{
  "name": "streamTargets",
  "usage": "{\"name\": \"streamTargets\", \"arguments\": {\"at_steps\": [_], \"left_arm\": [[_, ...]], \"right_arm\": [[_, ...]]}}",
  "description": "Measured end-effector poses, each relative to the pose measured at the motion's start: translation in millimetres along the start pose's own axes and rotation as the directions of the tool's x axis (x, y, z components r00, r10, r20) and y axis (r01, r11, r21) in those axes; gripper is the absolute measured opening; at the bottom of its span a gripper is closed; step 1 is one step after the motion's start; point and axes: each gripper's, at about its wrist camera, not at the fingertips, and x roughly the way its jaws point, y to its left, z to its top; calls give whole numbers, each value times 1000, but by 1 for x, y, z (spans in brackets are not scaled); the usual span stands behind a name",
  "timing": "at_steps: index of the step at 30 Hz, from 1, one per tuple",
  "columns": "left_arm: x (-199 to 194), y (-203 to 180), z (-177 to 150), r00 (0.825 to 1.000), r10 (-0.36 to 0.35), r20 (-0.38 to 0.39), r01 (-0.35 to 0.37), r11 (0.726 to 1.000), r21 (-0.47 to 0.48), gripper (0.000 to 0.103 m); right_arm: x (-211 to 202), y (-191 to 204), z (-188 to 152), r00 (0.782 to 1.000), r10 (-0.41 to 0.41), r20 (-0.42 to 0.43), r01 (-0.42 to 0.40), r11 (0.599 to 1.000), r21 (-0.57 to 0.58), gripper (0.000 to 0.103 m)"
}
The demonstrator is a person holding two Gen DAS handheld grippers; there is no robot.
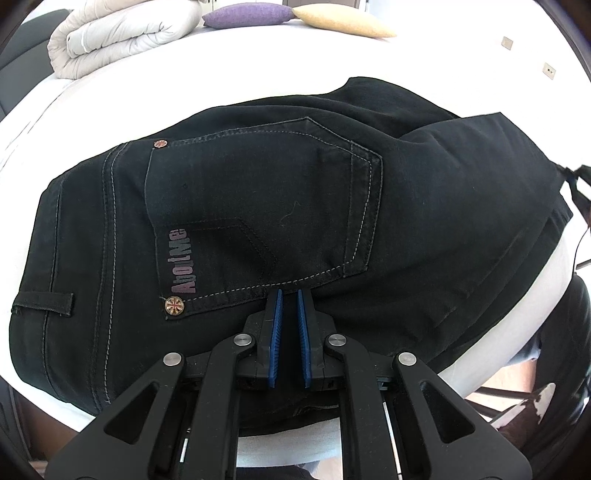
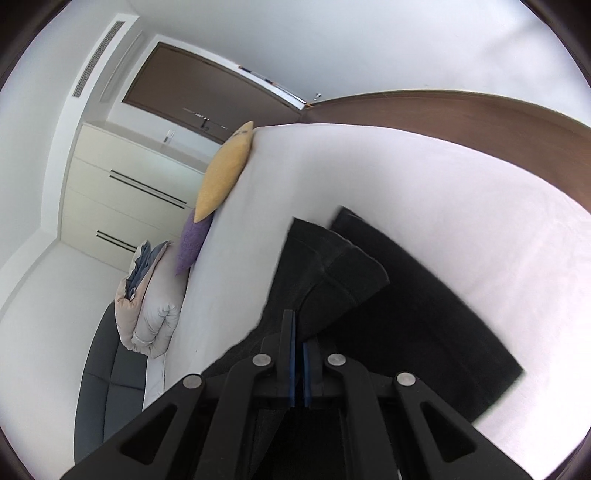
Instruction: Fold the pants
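Black jeans (image 1: 280,206) lie on the white bed (image 1: 258,66), seat side up, with a back pocket and a printed logo showing. My left gripper (image 1: 290,295) hovers just over the fabric below the pocket's lower edge, its blue pads a narrow gap apart with nothing between them. In the right wrist view my right gripper (image 2: 298,325) is shut on a fold of the jeans' leg (image 2: 332,266) and holds it lifted above the rest of the black cloth (image 2: 424,325) on the bed (image 2: 406,184).
A rolled grey duvet (image 1: 118,37), a purple cushion (image 1: 247,14) and a yellow cushion (image 1: 343,22) lie at the bed's far end. A dark sofa (image 2: 107,376) stands beside the bed. Cream drawers (image 2: 125,192) stand against the wall.
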Motion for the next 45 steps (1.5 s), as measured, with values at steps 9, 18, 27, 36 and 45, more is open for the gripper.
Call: {"name": "streamTargets", "arguments": {"at_steps": [9,18,27,36,45], "left_arm": [[1,-2,4,1000,13,0,-13,1000,-4,9],[1,11,3,1000,-19,-3,19,999,-32,9],[-1,29,-2,998,-52,16,53,996,-67,9],[-3,44,-14,996,-75,39,79,993,-90,9],[-8,48,-24,994,-84,72,92,989,-114,9]], "right_arm": [[-20,-44,-20,1000,-20,-8,21,997,72,4],[-27,-53,-26,1000,2,-10,-1,990,138,3],[-44,-63,-16,998,-27,53,21,993,116,2],[-79,-74,-9,974,-140,177,105,975,194,6],[-119,-40,-17,984,-12,177,0,998,66,78]]}}
